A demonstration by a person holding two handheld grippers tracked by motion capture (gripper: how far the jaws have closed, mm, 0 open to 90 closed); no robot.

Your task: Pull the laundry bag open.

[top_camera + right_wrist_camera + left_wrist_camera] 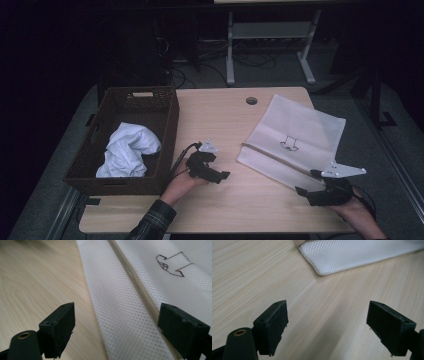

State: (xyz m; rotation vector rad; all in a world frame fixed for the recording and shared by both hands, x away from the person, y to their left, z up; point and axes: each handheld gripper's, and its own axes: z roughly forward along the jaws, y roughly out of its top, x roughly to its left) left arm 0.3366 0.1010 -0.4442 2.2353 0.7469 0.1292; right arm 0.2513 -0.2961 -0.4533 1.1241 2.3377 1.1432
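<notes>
A white mesh bag [292, 137] with a small black drawing lies flat on the right half of the wooden table [215, 115]. In a dark wicker basket [167, 122] at the left lies a crumpled white cloth [127, 150]. My left gripper [222, 175] rests open near the table's middle, pointing toward the bag's near corner [324, 270], with bare wood between its jaws. My right gripper [302, 191] is open at the bag's near edge; the mesh [120, 302] with its zipper line runs between its jaws.
A round cable hole [251, 100] sits at the table's far edge. Beyond the table stand the white legs of a frame [230, 50] and cables on a dark floor. The table's front edge runs close to both hands.
</notes>
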